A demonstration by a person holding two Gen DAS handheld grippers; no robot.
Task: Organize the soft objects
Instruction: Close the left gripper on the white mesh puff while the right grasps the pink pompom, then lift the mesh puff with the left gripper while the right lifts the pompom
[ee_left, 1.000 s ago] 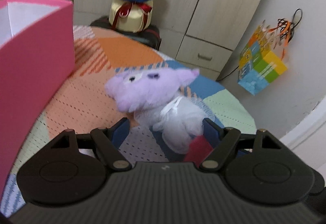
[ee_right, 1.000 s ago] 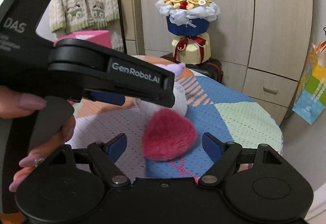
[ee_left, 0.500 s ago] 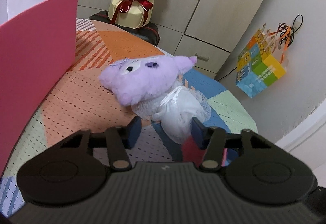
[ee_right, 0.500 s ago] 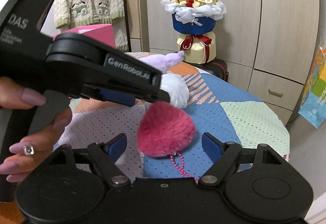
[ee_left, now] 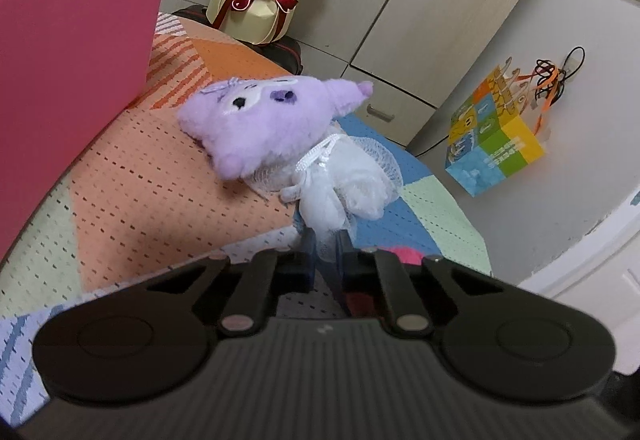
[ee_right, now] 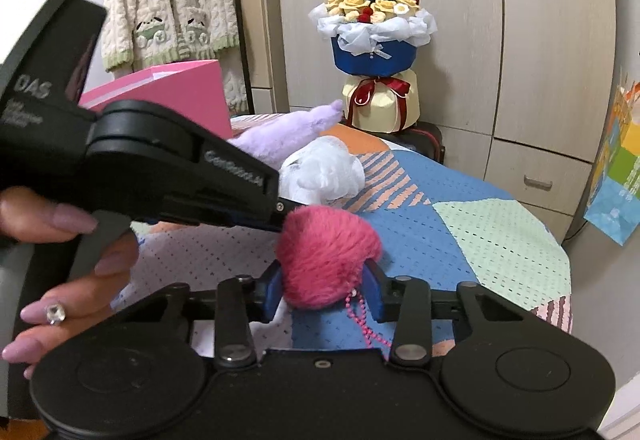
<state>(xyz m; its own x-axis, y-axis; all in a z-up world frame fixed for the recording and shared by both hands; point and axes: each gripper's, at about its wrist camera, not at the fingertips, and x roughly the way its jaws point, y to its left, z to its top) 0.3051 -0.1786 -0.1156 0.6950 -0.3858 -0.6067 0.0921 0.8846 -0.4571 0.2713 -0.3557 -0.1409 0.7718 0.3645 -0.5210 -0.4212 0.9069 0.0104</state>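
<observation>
left claw [ee_left: 326, 264] clamps purple plush [ee_left: 264, 128] white foot | right claw [ee_right: 322, 290] closing, squeezing fuzzy pink heart [ee_right: 326, 252]

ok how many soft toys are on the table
2. The purple plush doll lies mid-table beside the pink box, its white skirt between the left fingers. The pink fluffy heart sits between the right fingers. More may be hidden inside the box.
</observation>
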